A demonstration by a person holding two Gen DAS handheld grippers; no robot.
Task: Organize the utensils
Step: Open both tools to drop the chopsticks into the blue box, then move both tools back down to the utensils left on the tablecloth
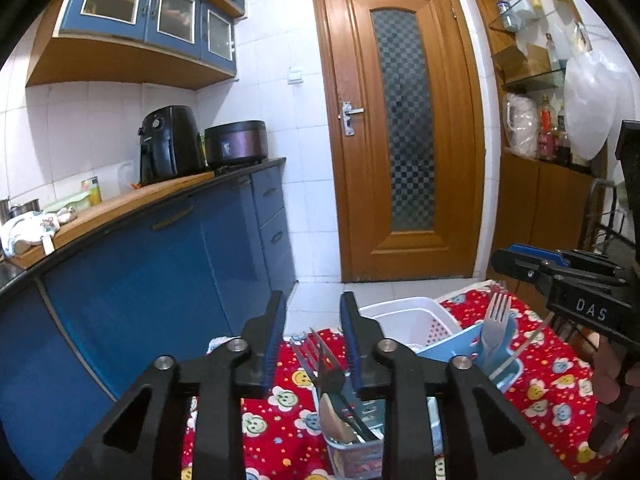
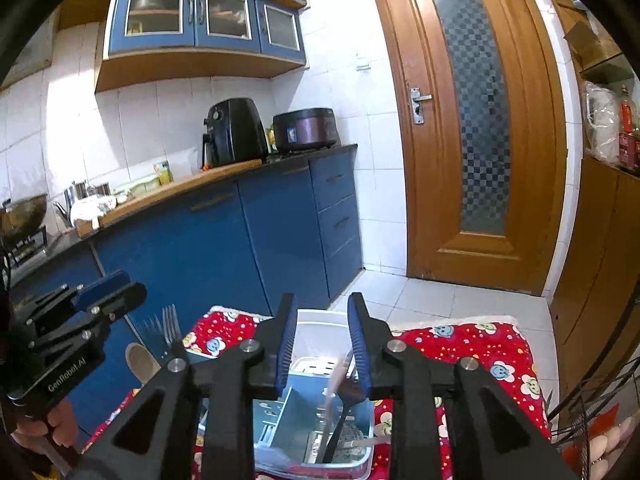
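Utensils stand in a pale blue holder [image 2: 304, 432] on the red smiley-print cloth [image 2: 460, 344], with a white basket [image 2: 320, 320] just beyond. The left tool [image 1: 312, 344] has "GenRobot.AI" on its body in the right wrist view; its jaws are apart around an upright fork [image 1: 320, 364], not pressing it. The right tool [image 2: 322, 344] reads "DAS" in the left wrist view, jaws apart above blurred utensils. Only the left view shows a light fork [image 1: 496, 320].
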